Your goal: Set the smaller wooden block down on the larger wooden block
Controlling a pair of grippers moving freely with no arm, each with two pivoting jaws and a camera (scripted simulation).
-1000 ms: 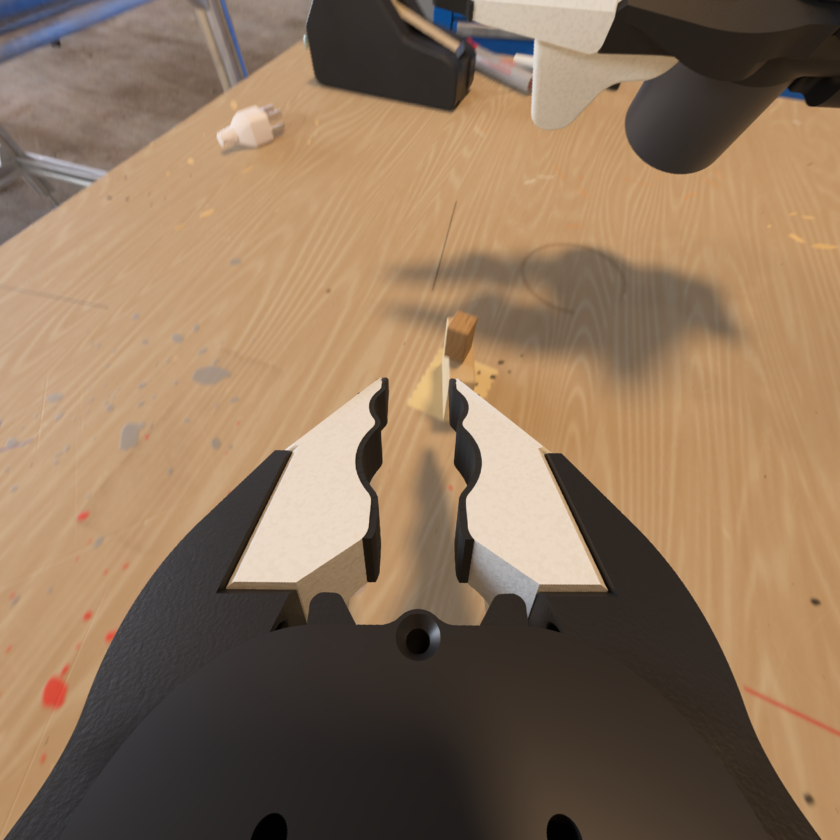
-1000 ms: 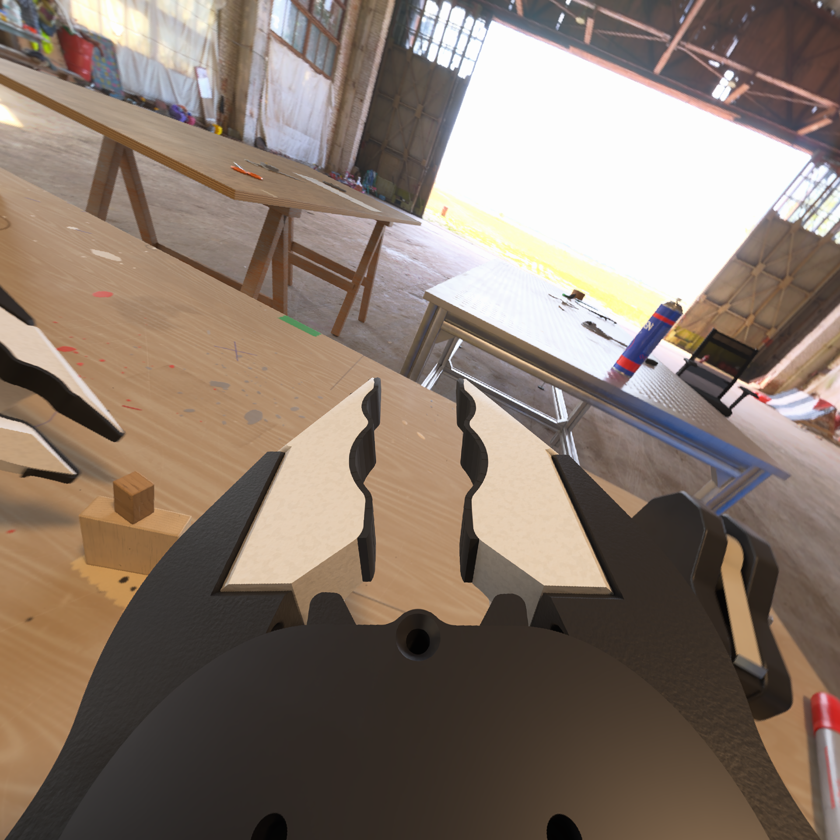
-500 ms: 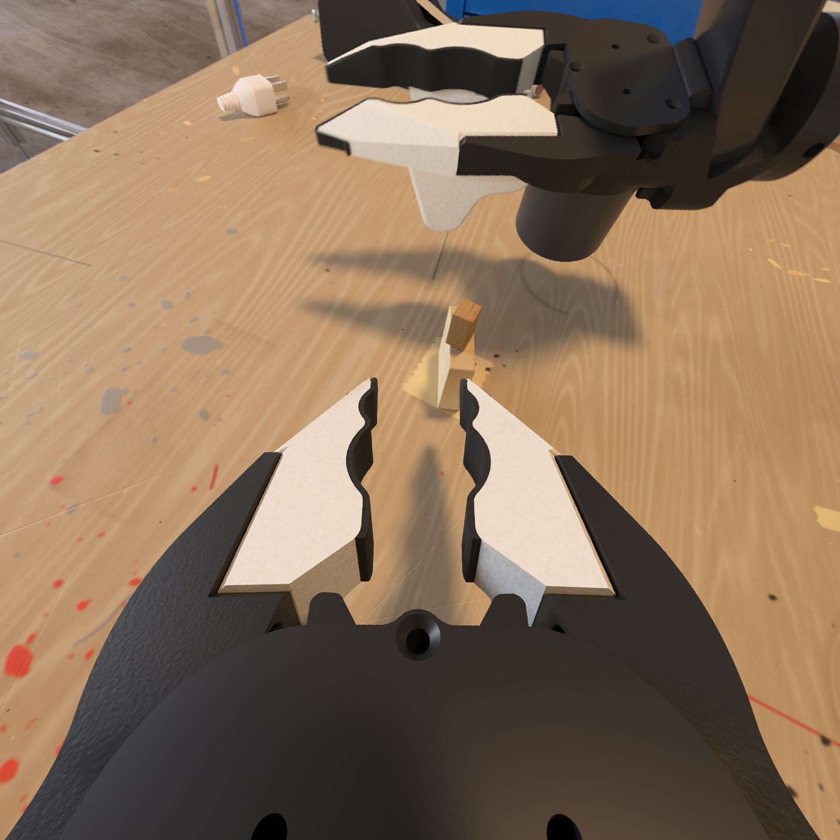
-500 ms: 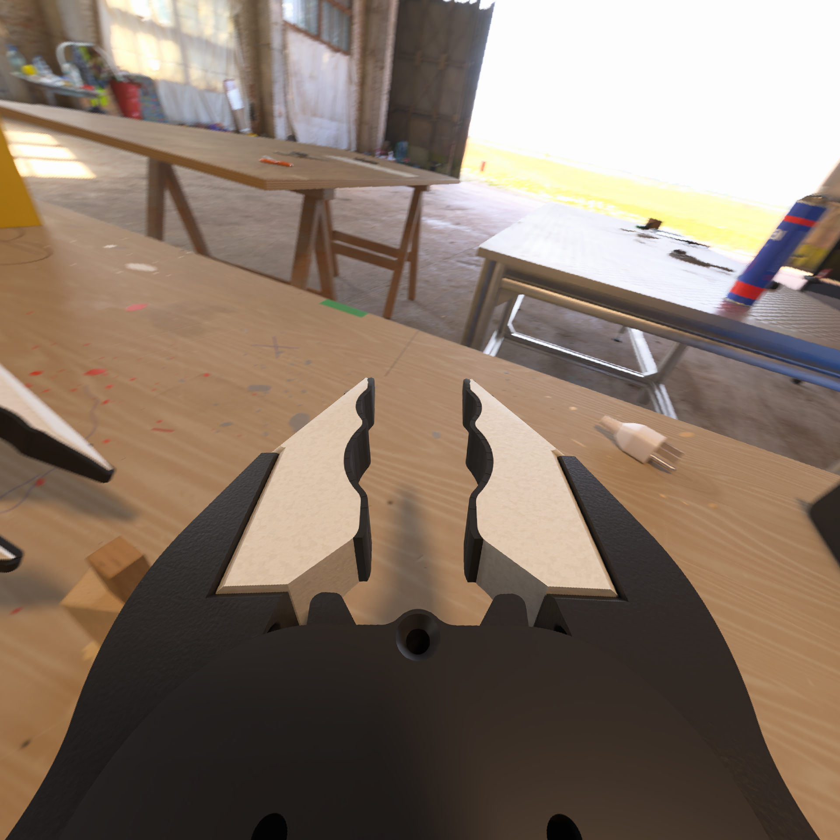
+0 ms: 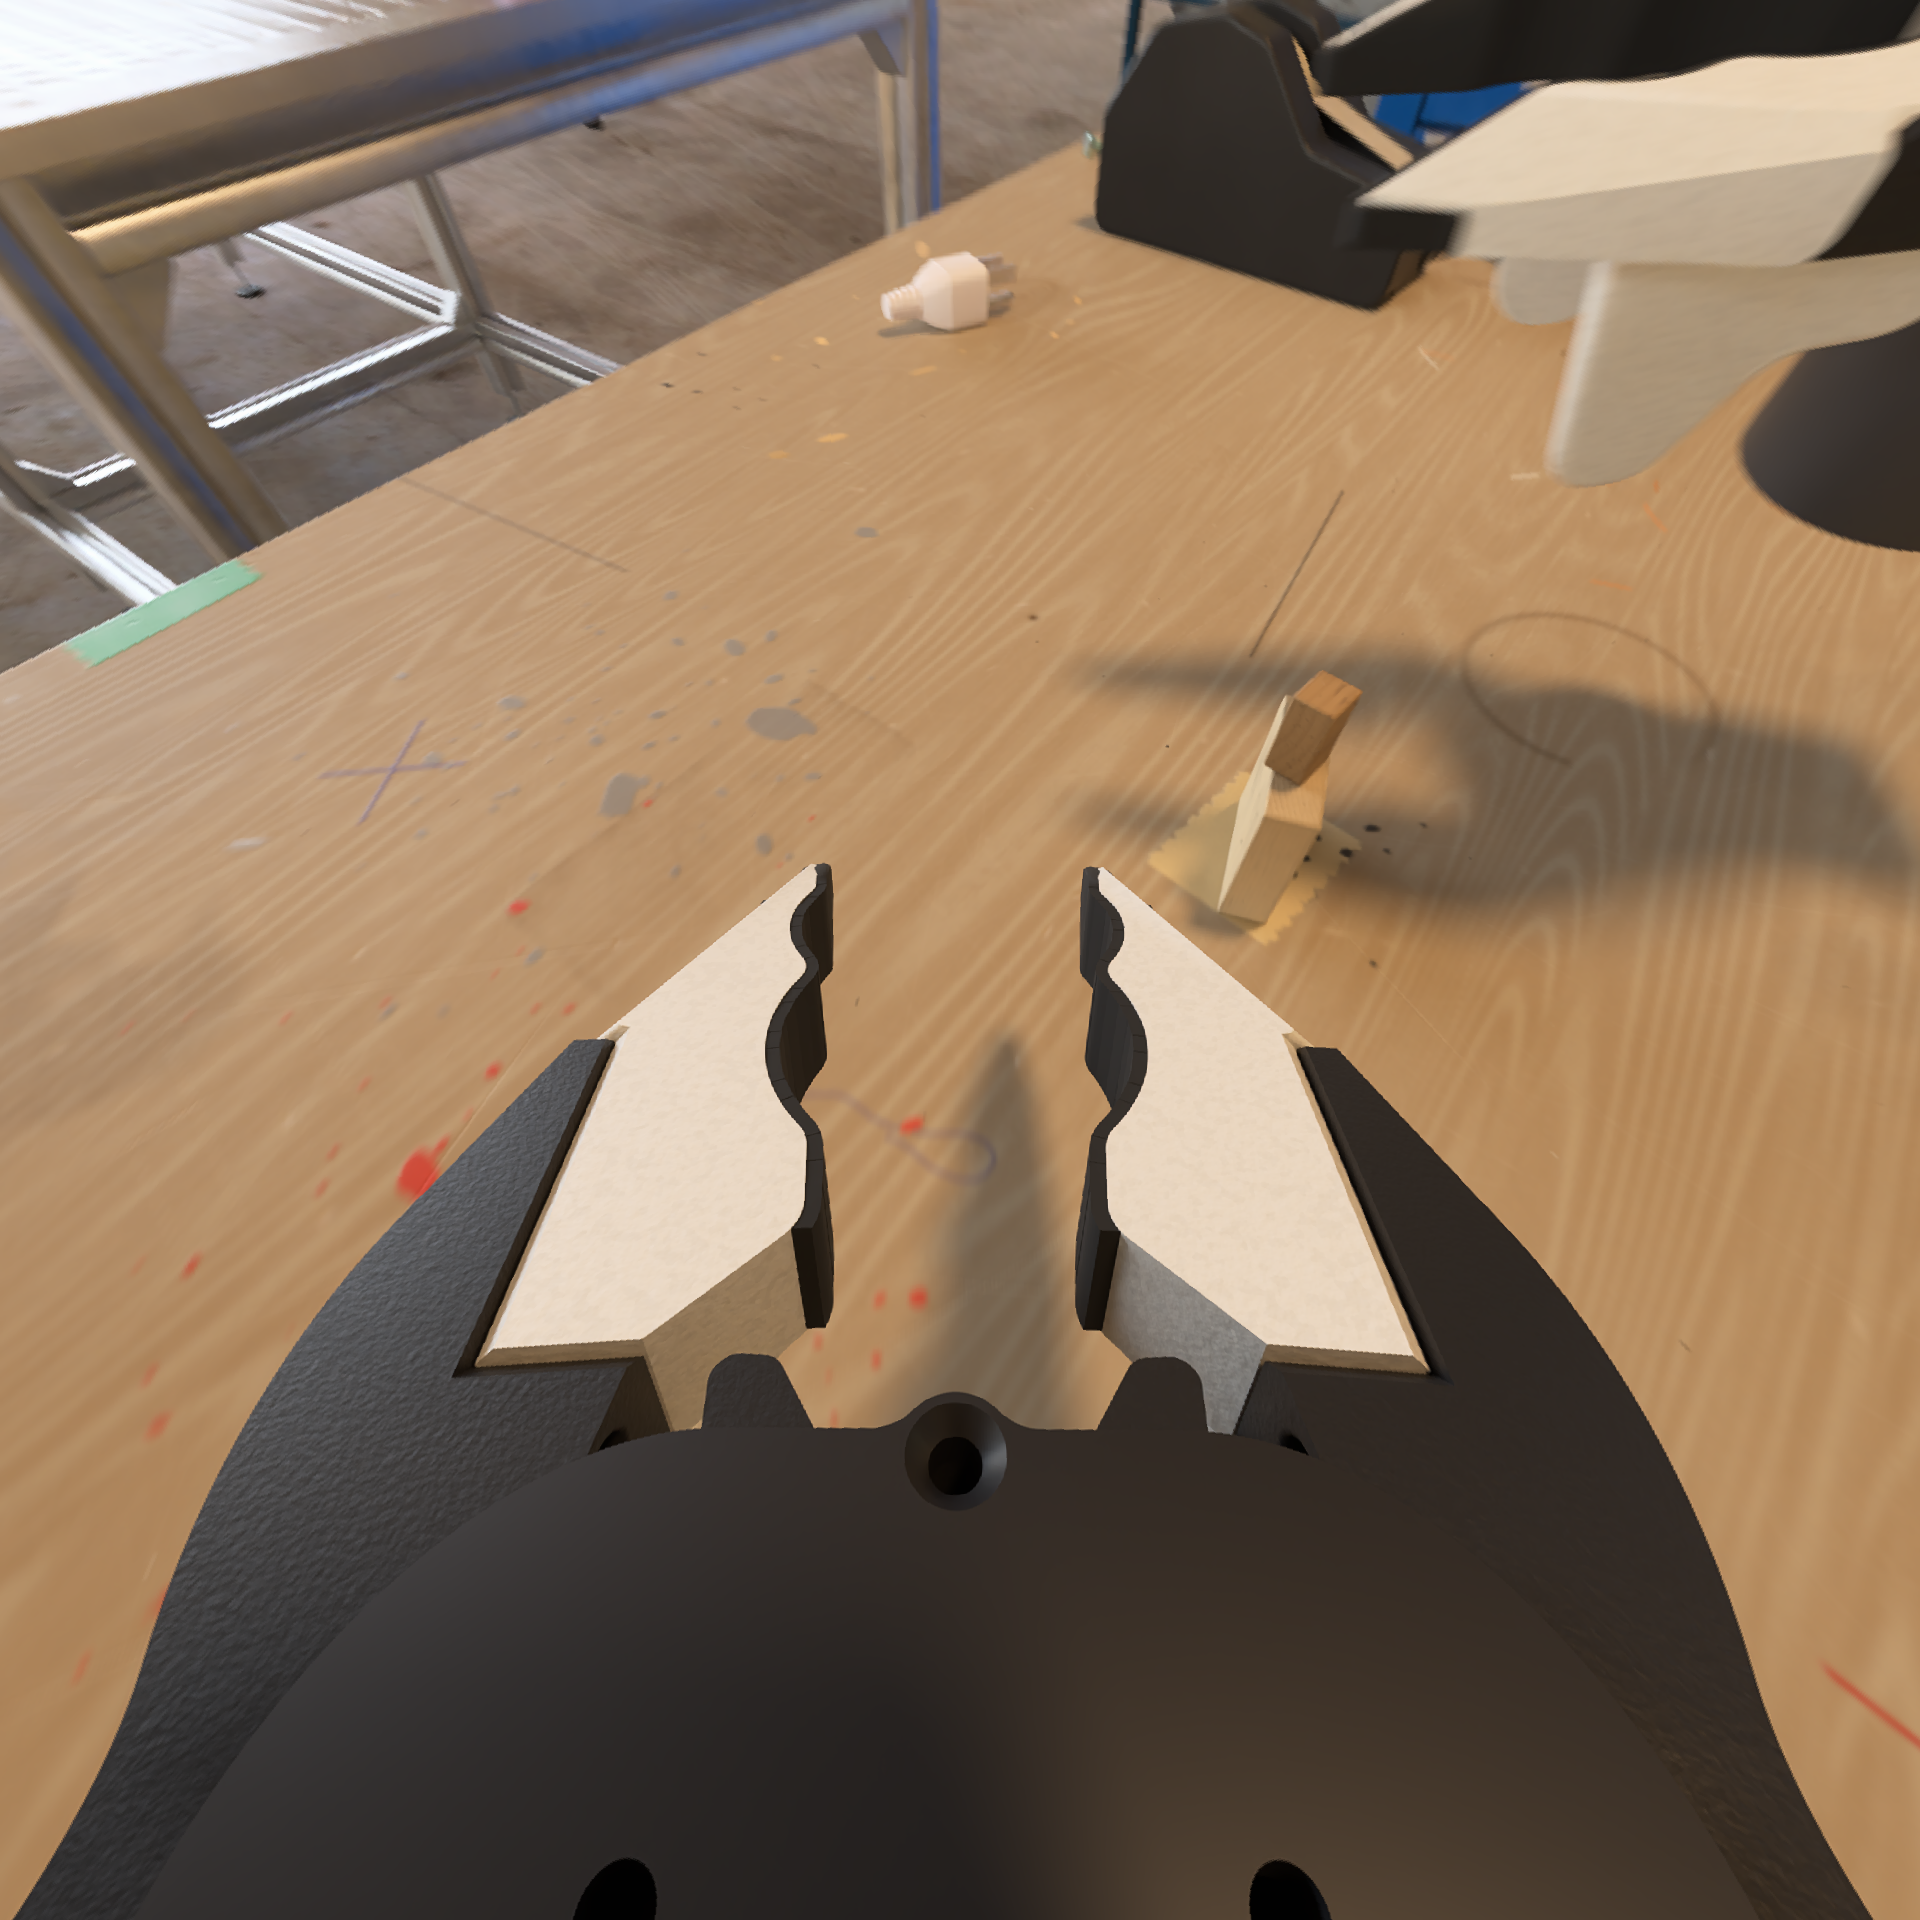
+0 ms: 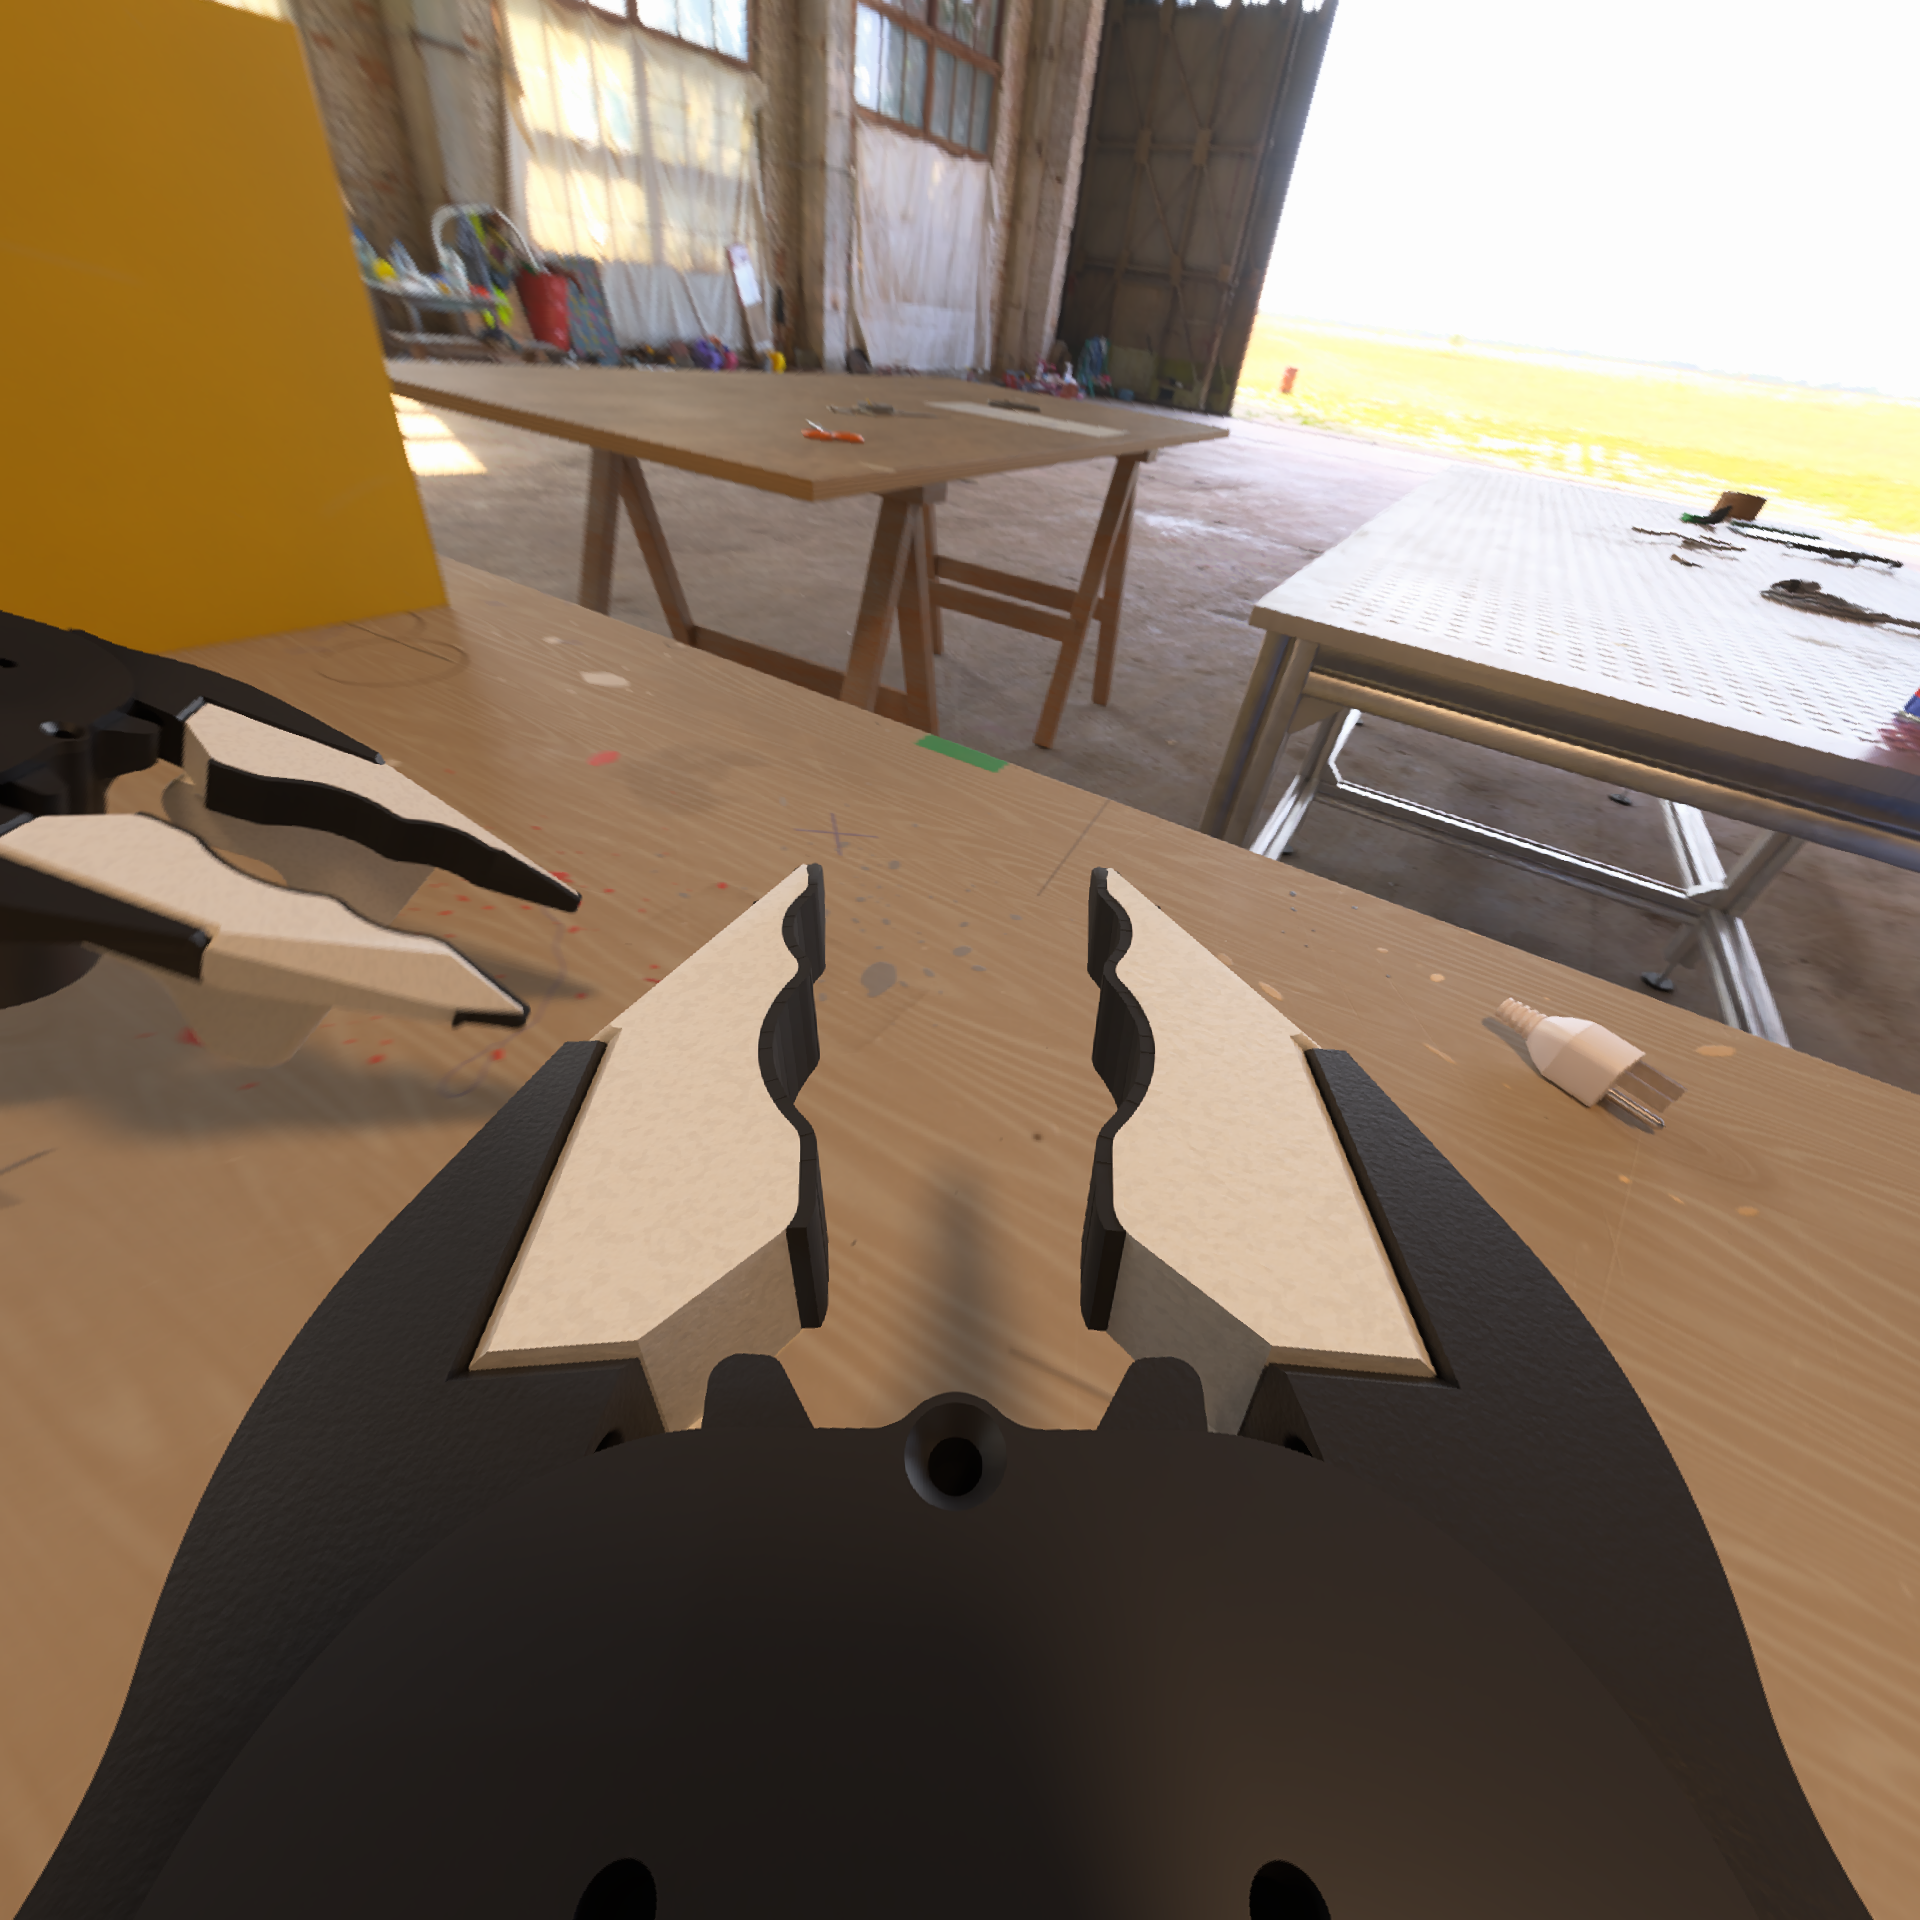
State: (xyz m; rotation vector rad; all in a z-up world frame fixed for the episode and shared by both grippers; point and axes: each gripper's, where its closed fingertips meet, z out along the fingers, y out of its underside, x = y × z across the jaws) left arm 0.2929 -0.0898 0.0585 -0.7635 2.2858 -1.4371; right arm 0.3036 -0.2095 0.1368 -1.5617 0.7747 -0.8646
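Note:
In the left wrist view the small darker wooden block (image 5: 1315,724) rests on top of the larger pale wooden block (image 5: 1270,844), which stands on the wooden table right of centre. My left gripper (image 5: 956,883) is open and empty, short of the blocks and to their left. My right gripper (image 6: 954,883) is open and empty over bare table; it also shows in the left wrist view (image 5: 1392,145) at the upper right, above and beyond the blocks. The blocks are out of the right wrist view. The left gripper shows there at the left (image 6: 540,951).
A white plug (image 5: 945,293) lies near the table's far edge; it also shows in the right wrist view (image 6: 1584,1060). A black tape dispenser (image 5: 1236,156) stands at the back. A yellow panel (image 6: 177,312) stands at the left. A metal table (image 6: 1558,644) stands beyond the edge.
My left gripper has swung left and opened wider, so the blocks now lie to its right. My right gripper has turned left and opened wider; the blocks left its view.

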